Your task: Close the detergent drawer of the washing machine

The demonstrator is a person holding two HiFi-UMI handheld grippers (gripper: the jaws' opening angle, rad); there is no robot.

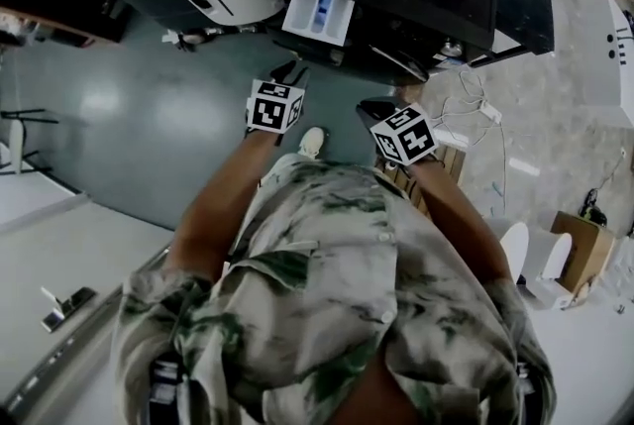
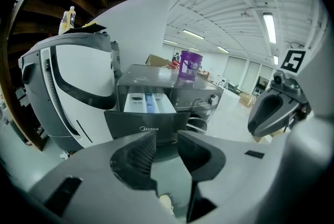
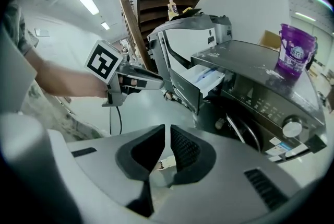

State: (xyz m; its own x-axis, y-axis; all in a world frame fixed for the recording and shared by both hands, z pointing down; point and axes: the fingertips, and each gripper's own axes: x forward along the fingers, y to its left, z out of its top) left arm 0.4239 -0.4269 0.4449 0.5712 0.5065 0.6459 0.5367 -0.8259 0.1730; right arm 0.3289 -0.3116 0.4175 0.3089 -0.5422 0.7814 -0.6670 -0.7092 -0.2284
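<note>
Closest under my head camera is my green-and-cream patterned shirt (image 1: 337, 294), with both bare forearms reaching forward from it.

My left gripper (image 2: 167, 137) has its jaws a little apart and nothing between them. Through the gap I see only the dark front panel of the detergent drawer (image 2: 145, 113). That drawer is a white plastic tray with a blue compartment, and it stands pulled well out from the upper left of the dark grey front-loading washing machine (image 2: 201, 95). In the right gripper view, my left gripper points at the drawer's front and is near it. A strip of floor shows between them, so they are not touching.

My right gripper (image 3: 167, 133) has its jaws drawn almost together, with only a thin slit left, and it holds nothing. It hangs to the right of the left one, further back from the machine, facing the round door.

On the machine's flat top stands a purple plastic tub with a printed label (image 3: 296, 50). Just beside the washing machine, on the drawer's side, stands a large white-and-grey rounded appliance (image 2: 73, 87) with a small bottle (image 2: 67, 20) on top. Below my grippers, one pale shoe (image 1: 311, 142) rests on the grey-green floor (image 1: 149, 116).
</note>
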